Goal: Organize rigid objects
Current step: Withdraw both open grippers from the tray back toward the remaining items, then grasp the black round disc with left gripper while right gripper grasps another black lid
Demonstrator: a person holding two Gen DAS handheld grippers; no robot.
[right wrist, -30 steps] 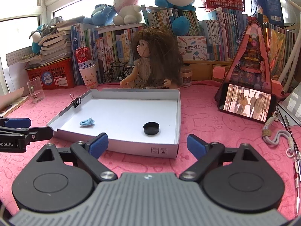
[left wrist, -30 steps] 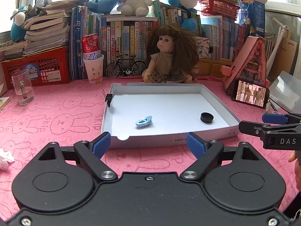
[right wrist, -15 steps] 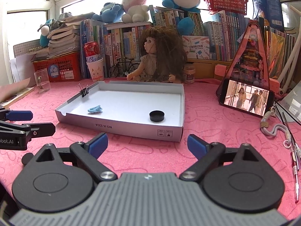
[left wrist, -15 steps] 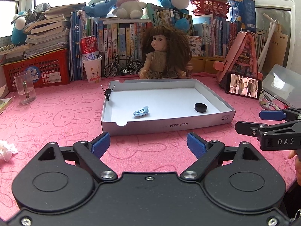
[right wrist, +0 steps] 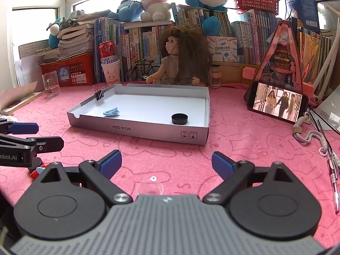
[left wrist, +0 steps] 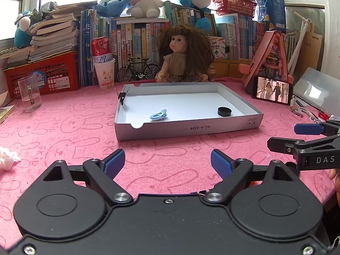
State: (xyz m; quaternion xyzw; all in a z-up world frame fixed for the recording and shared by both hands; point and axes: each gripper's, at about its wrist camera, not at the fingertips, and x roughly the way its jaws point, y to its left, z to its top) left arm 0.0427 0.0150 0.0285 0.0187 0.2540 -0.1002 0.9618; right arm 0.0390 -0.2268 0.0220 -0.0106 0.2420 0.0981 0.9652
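Observation:
A shallow white cardboard tray lies on the pink cloth ahead of both grippers. In it lie a light blue hair clip and a black round cap. A black binder clip grips its left wall. My left gripper is open and empty, low over the cloth before the tray. My right gripper is open and empty; a clear round suction cup lies just under it. A small red and blue object lies under the left gripper's finger.
A doll sits behind the tray before shelves of books. A glass, a cup with a can, a phone on a pink stand, a lanyard and pens and crumpled tissue lie around.
Both grippers have drawn back from the tray, which now looks smaller and farther. The suction cup and the red and blue object have come into the right wrist view.

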